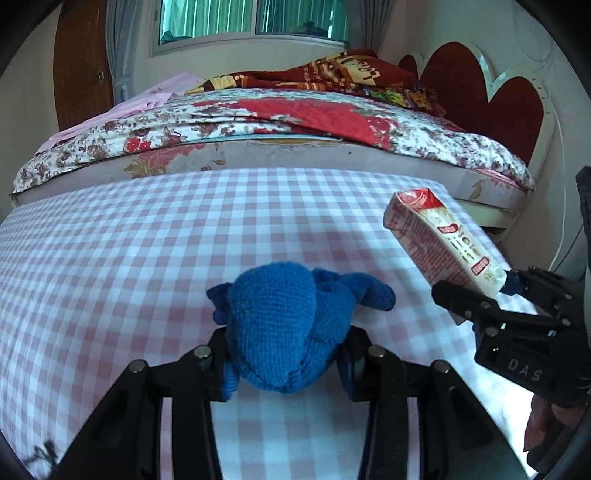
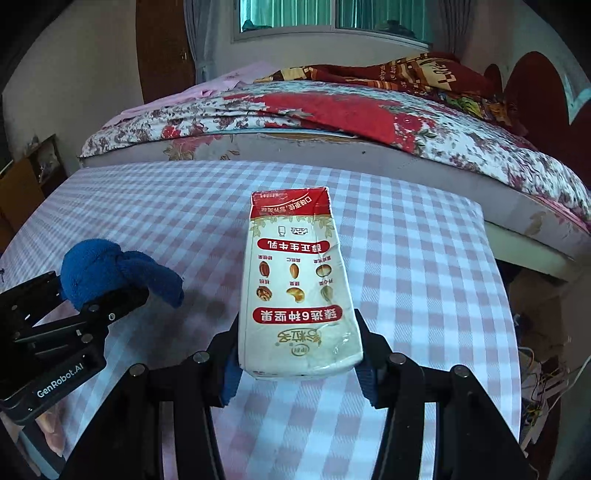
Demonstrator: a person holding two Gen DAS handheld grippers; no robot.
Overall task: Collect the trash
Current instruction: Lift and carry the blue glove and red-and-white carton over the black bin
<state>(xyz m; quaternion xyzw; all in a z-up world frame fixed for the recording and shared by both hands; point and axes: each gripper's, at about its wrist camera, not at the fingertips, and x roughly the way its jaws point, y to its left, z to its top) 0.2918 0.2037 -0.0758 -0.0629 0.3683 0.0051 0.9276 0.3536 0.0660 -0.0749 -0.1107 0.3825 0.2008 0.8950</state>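
The left gripper (image 1: 286, 363) is clamped on a balled blue cloth (image 1: 284, 325) and the right gripper (image 2: 297, 369) on a milk carton's (image 2: 295, 284) base, both lifted above the checked tablecloth (image 1: 110, 258).

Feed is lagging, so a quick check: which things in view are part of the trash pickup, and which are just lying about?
Job:
- milk carton, clamped in the right claw
- blue knitted cloth, clamped in the left claw

Lying about:
- checked tablecloth
- floral bedding
- red headboard
- window
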